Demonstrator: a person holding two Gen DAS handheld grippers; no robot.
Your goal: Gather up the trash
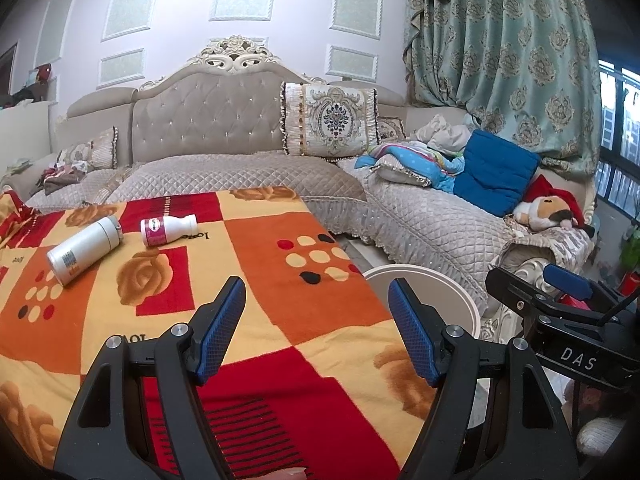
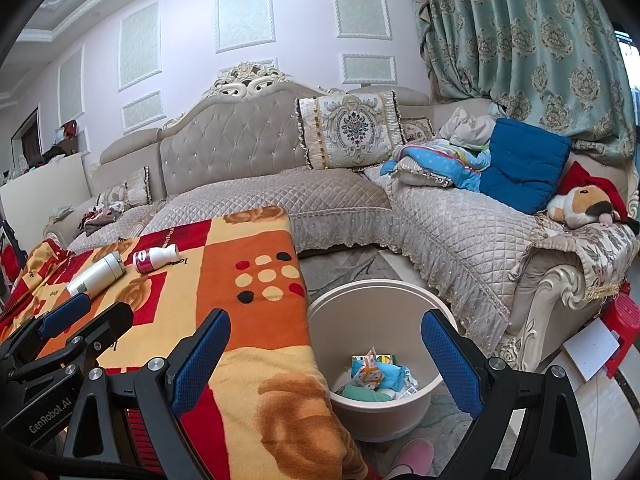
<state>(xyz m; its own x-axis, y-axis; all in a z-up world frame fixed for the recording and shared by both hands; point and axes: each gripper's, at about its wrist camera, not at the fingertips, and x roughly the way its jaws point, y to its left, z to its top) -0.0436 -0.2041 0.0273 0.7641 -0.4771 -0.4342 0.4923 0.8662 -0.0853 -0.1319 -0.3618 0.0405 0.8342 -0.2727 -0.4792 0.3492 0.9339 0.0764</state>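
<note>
The round cream plastic bin point(image 2: 372, 360) at five o'clock of the table holds crumpled wrappers point(image 2: 374, 374). The left gripper point(image 1: 316, 300) and right gripper point(image 2: 326, 336) gape wide, empty.

Left gripper point(image 1: 316, 328) jaws wide apart, empty, right gripper point(image 2: 326, 364) likewise, both angled downward

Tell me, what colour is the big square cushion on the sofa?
The cushion is plain blue, clearest in the right wrist view.
</note>
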